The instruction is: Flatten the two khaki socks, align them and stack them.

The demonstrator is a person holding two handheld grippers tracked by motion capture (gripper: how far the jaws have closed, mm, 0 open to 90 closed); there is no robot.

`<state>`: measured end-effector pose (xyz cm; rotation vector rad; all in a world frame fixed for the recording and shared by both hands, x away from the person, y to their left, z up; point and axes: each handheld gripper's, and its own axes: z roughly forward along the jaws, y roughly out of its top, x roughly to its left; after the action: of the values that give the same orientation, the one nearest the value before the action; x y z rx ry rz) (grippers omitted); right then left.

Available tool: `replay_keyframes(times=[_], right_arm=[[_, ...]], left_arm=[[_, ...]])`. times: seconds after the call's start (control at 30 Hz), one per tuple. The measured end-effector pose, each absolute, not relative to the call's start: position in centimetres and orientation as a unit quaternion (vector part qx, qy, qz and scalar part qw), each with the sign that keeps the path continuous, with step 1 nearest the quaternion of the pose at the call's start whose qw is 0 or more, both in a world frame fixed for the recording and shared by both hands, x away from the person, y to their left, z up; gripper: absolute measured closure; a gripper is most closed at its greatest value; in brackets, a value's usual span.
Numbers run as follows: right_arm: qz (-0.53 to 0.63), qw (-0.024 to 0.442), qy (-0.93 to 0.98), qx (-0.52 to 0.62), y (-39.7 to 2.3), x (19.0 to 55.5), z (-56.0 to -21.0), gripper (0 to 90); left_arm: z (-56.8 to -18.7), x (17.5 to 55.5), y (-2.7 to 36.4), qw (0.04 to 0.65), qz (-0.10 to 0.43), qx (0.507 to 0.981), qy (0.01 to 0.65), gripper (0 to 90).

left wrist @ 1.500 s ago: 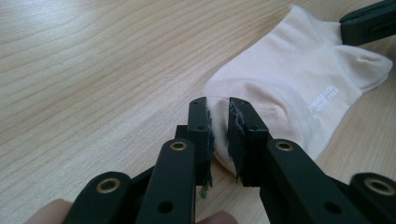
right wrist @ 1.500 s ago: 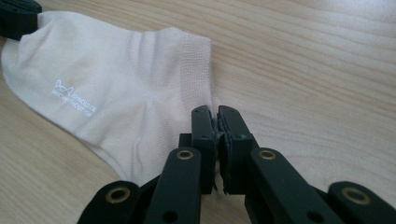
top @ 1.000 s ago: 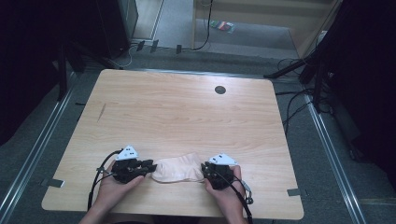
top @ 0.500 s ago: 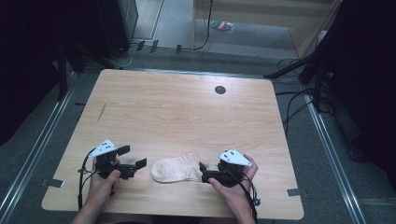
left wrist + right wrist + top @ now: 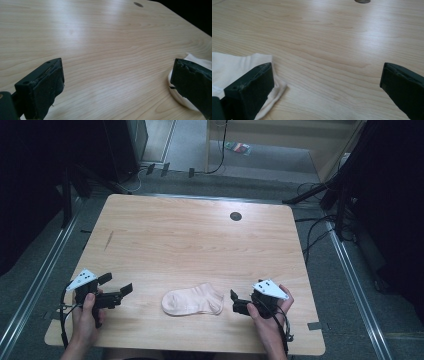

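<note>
— Both grippers had drawn back from the sock [image 5: 193, 300] since a second before, hadn't they?
— Yes. The left gripper [image 5: 116, 289] sat well clear near the tabletop's [image 5: 200, 240] left edge, the right gripper [image 5: 236, 303] just beside the sock's right end.
— And the fingers?
— Just opened, both pairs wide apart, gripping nothing. The pale ankle sock lay flat near the front edge, between them.

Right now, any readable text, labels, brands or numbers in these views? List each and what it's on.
None readable.
sock: plain, no print or label.
table: bare wood grain, no markings.
left gripper and right gripper: plates and black jaws carry no legible lettering.
small coloured item on the floor beyond the table: may carry print, too small and blurred to read.
</note>
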<state>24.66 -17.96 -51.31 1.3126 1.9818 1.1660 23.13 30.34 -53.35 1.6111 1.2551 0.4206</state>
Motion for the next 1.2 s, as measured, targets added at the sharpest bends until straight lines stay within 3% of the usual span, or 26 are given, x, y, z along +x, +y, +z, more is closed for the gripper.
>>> replay_keyframes(times=[1.2], right_arm=[[0.403,0.287,0.654,0.573,-30.8,23.2,-53.5,0.0]], left_arm=[[-54.5,20.0,39.6,0.462,0.235,0.637,0.571,0.0]])
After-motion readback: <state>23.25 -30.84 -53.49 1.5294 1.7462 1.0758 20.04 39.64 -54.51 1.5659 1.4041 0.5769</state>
